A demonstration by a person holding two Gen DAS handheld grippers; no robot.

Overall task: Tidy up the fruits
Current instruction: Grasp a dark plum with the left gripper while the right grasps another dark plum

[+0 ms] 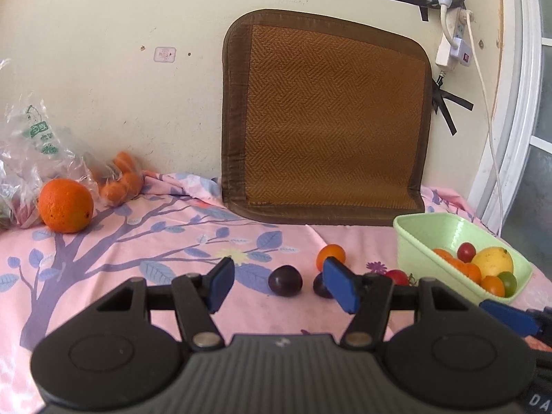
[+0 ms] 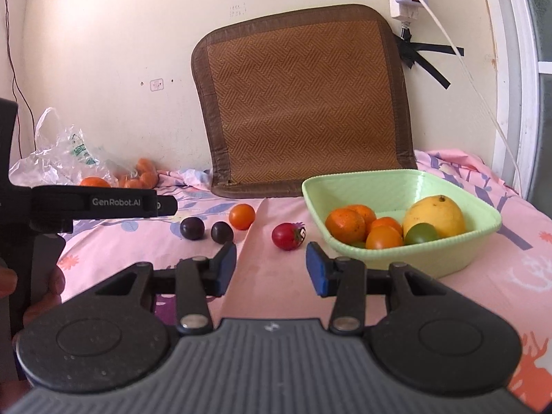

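Four small fruits are lying loose on the cloth, short of the green bowl [image 2: 400, 186]: two dark plums, an orange tomato [image 2: 242, 216] behind them, and a red tomato [image 2: 287, 236] nearest the bowl. The left gripper [image 1: 277, 284] is hanging with its blue pads apart and empty, the nearer plum [image 1: 285, 281] sitting just beyond the gap and the second plum [image 1: 320, 286] half hidden behind its right pad. The right gripper [image 2: 272, 264] is standing open and empty too, its gap lining up on the red tomato.

By my reading, each hand is lining up a pick. Doing it well likely means bringing the pads down either side of one fruit only, low on its widest part, and closing gently, since ripe skins bruise and round fruit is apt to roll on soft cloth. The left should be keeping its right pad from nudging the second plum. The bowl is already holding oranges, a yellow mango [image 2: 435, 215] and a green tomato, so a release should be low and into a bare spot.

Underneath, a pink sheet [image 1: 138, 248] printed with purple branches is covering the surface. Further off, a large orange [image 1: 65, 205] is resting beside a crumpled plastic bag [image 1: 32, 145], a woven mat [image 1: 327, 117] is leaning on the cream wall, and a taped power strip [image 1: 452, 45] is hanging near a window frame.
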